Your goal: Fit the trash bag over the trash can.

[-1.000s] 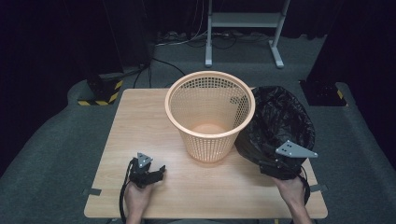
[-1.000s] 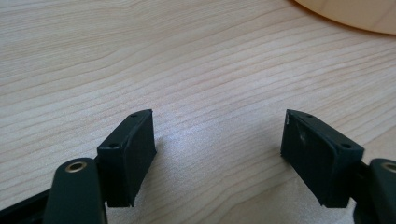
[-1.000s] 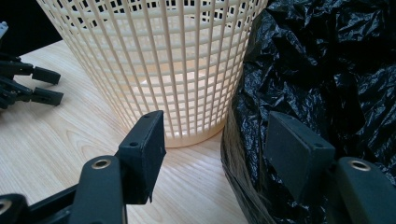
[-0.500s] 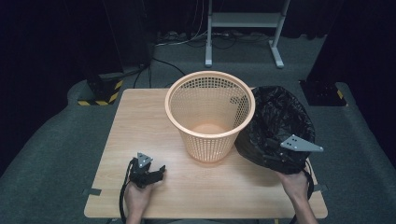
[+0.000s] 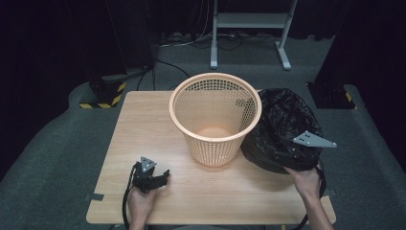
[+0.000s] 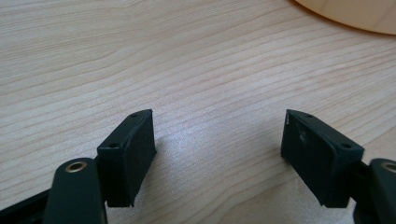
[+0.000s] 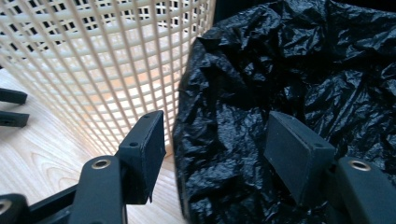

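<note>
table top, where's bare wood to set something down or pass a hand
The wooden table is bare left of the orange mesh basket, from the far left corner to the left gripper. A front strip runs free between both hands. The right side is crowded: the black bin bag touches the basket, with the right gripper at it.

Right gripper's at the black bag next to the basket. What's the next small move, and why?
Probably ease the right gripper forward and close: its jaws stand open with crumpled black bag film between them, not yet pinched, beside the basket.
</note>
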`<act>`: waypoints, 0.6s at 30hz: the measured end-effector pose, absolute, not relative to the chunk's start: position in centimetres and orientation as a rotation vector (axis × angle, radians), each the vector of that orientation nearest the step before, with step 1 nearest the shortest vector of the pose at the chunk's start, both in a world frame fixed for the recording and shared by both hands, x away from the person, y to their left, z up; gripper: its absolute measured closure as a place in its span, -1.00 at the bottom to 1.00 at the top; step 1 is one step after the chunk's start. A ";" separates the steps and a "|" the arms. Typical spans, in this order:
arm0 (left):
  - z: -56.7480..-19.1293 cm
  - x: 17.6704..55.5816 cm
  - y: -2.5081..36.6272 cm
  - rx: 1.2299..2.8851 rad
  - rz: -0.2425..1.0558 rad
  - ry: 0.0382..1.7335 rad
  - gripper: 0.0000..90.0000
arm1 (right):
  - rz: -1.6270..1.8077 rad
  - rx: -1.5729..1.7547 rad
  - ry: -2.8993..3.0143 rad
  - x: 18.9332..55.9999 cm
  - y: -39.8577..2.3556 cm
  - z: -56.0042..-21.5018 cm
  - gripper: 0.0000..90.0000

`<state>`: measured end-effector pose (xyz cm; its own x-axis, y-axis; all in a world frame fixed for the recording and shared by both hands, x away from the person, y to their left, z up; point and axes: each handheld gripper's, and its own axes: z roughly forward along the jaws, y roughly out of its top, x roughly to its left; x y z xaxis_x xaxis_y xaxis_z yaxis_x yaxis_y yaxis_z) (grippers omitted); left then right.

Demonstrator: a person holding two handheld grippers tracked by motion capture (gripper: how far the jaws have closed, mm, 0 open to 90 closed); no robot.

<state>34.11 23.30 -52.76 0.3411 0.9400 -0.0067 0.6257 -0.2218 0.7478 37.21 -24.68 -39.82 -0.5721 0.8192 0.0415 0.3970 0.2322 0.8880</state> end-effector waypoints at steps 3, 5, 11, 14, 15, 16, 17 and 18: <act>-52.8 34.1 23.3 1.945 0.607 1.367 -0.42 | 1.289 1.130 2.072 37.6 -24.8 -39.8 -0.17; -52.8 34.1 23.3 1.945 0.607 1.367 -0.42 | 1.283 1.135 2.073 37.9 -24.9 -39.9 -0.17; -52.8 34.1 23.3 1.944 0.607 1.368 -0.42 | 1.268 1.148 2.075 38.5 -25.0 -39.9 -0.18; -52.8 34.1 23.3 1.944 0.607 1.368 -0.42 | 1.263 1.157 2.069 38.8 -25.1 -39.9 -0.18; -52.8 34.1 23.3 1.944 0.607 1.368 -0.42 | 1.258 1.158 2.071 38.9 -25.2 -39.8 -0.18; -52.8 34.1 23.3 1.945 0.607 1.368 -0.42 | 1.255 1.160 2.071 39.1 -25.2 -39.8 -0.18; -52.8 34.1 23.3 1.945 0.607 1.368 -0.42 | 1.253 1.166 2.069 39.2 -25.3 -39.8 -0.18; -52.8 34.1 23.3 1.945 0.607 1.368 -0.42 | 1.251 1.167 2.070 39.3 -25.3 -39.8 -0.18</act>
<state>34.10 23.30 -52.76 0.3408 0.9401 -0.0062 0.6258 -0.2219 0.7478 39.35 -25.30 -39.81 -0.5395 0.8408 0.0447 0.4306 0.2299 0.8728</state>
